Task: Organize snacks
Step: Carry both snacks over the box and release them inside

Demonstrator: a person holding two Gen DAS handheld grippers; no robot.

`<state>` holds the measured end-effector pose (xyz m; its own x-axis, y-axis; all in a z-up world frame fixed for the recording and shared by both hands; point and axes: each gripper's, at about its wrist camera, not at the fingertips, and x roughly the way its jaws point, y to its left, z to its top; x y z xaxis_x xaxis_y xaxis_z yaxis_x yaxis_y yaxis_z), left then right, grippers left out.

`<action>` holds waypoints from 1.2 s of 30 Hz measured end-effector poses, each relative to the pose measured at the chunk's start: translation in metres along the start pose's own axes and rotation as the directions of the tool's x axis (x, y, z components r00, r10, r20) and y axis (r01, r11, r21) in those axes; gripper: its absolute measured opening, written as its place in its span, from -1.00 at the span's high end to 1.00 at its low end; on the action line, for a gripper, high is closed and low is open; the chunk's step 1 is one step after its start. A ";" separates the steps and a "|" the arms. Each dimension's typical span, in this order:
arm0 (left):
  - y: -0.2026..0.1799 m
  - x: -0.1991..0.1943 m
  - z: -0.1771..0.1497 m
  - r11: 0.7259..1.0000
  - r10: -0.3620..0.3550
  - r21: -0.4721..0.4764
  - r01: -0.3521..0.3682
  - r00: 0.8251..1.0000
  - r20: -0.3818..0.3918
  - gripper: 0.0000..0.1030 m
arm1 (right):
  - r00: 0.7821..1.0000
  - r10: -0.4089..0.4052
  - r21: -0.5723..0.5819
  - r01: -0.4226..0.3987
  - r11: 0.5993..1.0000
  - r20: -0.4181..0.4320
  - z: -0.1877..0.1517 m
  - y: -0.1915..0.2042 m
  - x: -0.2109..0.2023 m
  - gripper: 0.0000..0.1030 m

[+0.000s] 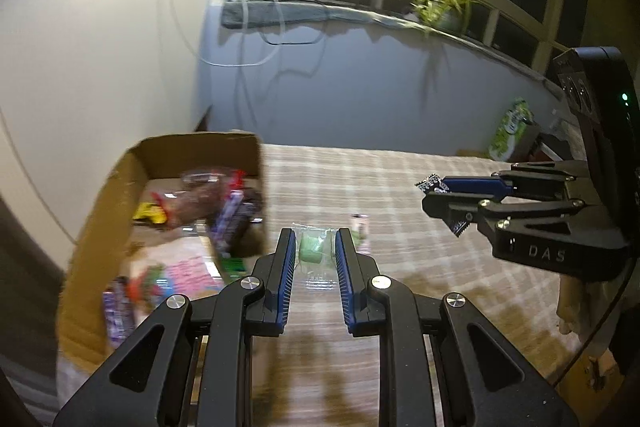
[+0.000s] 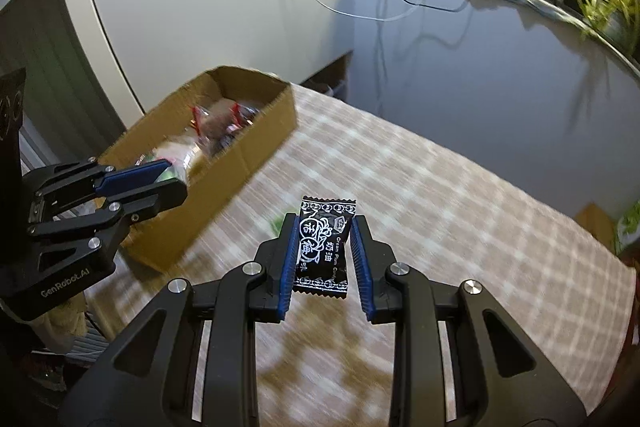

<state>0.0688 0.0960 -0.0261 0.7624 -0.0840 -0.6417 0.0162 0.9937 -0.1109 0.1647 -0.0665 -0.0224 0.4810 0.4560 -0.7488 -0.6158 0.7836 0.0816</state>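
Cardboard box [image 1: 160, 163] of snacks sat at the table's left edge; just right, the left gripper [image 1: 316, 247] pinched a clear-wrapped green candy [image 1: 313, 250]. Further right, the right gripper [image 2: 323, 251] clamped a black plum candy [image 2: 325, 247] above the checked tablecloth [image 2: 460, 211].

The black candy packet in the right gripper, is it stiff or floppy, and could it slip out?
The black packet stands upright between the right gripper's pads, so probably fairly stiff and light. Its film looks glossy, so it may slip if the grip loosens. Flat shape: unlikely to roll.
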 end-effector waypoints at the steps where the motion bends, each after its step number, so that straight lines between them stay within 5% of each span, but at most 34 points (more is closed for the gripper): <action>1: 0.006 -0.002 0.001 1.000 0.011 -0.006 -0.011 1.000 0.004 0.63 | 1.000 0.006 -0.005 -0.006 1.000 0.001 0.004 0.003 0.002 0.47; 21: 0.092 -0.004 0.003 0.985 0.140 -0.106 -0.139 0.990 -0.003 0.63 | 0.992 0.125 -0.072 -0.127 0.989 -0.030 0.080 0.068 0.084 0.47; 36: 0.103 0.005 0.000 0.981 0.148 -0.119 -0.151 0.989 -0.028 0.63 | 0.982 0.166 -0.080 -0.173 0.982 -0.086 0.095 0.085 0.123 0.47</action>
<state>0.0741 0.1983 -0.0404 0.7377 0.0624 -0.6722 -0.1760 0.9791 -0.1023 0.2308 0.0959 -0.0449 0.3167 0.5415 -0.7788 -0.7376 0.6568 0.1567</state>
